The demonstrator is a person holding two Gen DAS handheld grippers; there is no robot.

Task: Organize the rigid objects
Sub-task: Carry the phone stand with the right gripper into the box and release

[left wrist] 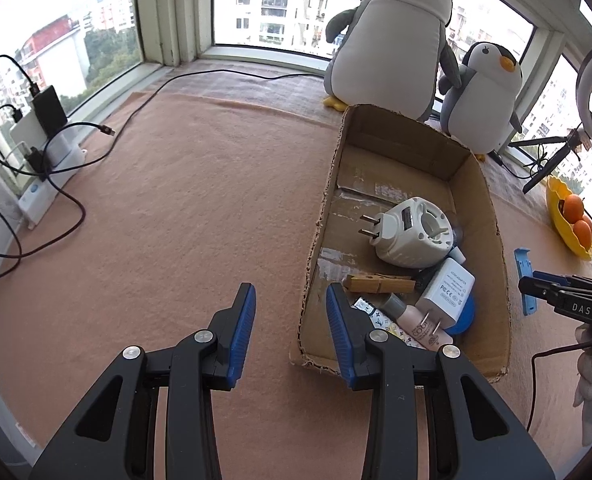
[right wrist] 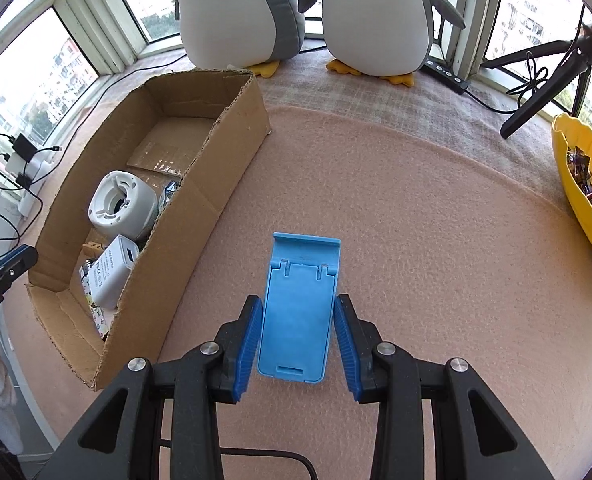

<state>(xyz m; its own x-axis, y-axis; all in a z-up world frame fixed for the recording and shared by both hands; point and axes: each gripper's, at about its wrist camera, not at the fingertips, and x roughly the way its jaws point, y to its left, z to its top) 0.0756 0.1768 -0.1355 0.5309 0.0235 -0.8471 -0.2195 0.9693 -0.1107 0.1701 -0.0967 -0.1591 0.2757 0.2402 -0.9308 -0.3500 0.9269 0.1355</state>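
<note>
Gripping a blue phone stand (right wrist: 298, 312) between its two blue pads, the right gripper (right wrist: 298, 312) points down at the pink blanket (right wrist: 416, 240). The stand lies lengthwise in the jaws, its near end back between the fingers and its lipped far end reaching out past the fingertips; both pads sit against its long sides. Whether it rests on the blanket or is lifted clear of it cannot be told from this view. It is just right of the cardboard box (right wrist: 215, 184), outside the box's right wall.

The left gripper (left wrist: 291, 300) hangs over the blanket at the box's near left corner, its jaws partly apart with nothing between them; its right finger overlaps the near edge of the box in the left wrist view.

Inside the box, toward its near end, lie a white round plug-in device (left wrist: 412, 232), a white power adapter (left wrist: 448, 288), a wooden clothespin (left wrist: 376, 283), a small pink bottle (left wrist: 416, 322) and a blue round item (left wrist: 466, 316) partly hidden under the adapter. The far half of the box is bare cardboard.

Two plush penguins (left wrist: 384, 36) stand at the window beyond the box, and a yellow bowl (right wrist: 572, 184) with oranges sits at the far right.
</note>
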